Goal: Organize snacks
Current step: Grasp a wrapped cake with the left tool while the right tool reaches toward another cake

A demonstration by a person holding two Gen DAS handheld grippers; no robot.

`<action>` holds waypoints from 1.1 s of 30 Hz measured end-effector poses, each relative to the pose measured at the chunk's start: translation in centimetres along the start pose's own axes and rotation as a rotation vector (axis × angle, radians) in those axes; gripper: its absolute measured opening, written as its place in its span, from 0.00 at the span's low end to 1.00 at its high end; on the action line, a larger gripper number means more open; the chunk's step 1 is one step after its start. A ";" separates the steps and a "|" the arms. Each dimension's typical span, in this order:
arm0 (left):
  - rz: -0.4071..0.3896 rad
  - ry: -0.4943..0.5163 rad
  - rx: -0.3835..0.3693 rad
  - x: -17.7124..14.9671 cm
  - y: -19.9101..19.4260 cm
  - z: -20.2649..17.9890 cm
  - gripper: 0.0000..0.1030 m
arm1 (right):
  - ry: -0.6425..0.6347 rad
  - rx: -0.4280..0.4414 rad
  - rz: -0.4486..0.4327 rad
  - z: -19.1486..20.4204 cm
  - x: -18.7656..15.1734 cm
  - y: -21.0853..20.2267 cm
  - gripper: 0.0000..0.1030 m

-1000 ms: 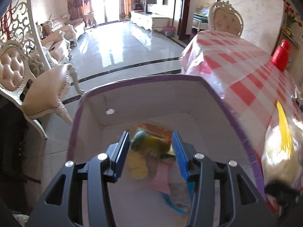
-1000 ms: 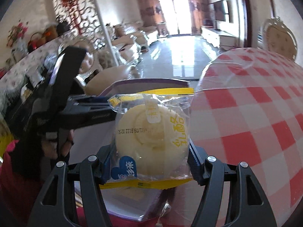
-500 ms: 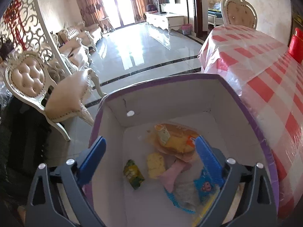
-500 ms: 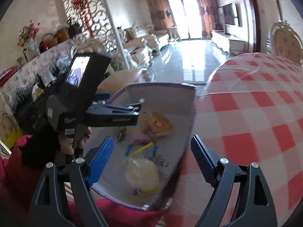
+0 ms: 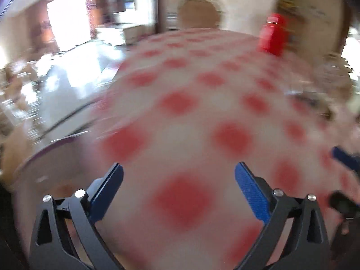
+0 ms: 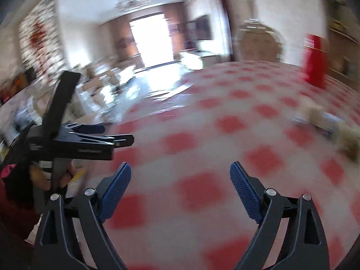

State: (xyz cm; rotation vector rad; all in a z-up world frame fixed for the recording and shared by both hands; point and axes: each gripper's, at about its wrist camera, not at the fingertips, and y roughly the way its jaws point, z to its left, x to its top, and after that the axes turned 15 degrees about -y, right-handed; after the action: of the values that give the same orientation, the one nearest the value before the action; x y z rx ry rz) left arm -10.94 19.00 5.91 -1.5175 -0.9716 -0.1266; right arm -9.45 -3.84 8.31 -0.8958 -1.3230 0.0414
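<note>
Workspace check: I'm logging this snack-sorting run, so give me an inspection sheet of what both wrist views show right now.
Surface: table under a red-and-white checked cloth, blurred by motion.
Job's things: pale wrapped snacks lie on the cloth at right; purple-rimmed box beside the table edge.
Clutter: red container at the far side.
Grippers: left gripper and right gripper, jaws opening, nothing between them.
Cables: nothing seen.
Surroundings: ornate chair, bright doorway, glossy floor.
</note>
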 end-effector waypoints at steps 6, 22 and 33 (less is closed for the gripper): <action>0.043 0.095 -0.202 1.2 6.3 -14.9 0.97 | 0.365 -0.256 -0.026 -13.2 -6.0 -4.9 0.85; 0.167 -0.007 -0.345 10.5 21.4 -29.2 0.97 | 0.723 -0.409 -0.073 -19.7 -10.7 -6.4 0.85; 0.086 0.193 -0.438 6.3 14.0 -26.4 0.24 | 0.776 -0.421 -0.090 -20.0 -11.6 -7.5 0.85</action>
State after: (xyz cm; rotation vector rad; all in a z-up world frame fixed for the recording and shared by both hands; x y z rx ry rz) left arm 13.69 1.01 4.90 -1.9039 -0.7517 -0.4391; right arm 0.56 -25.53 3.77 -1.0534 -0.6403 -0.6183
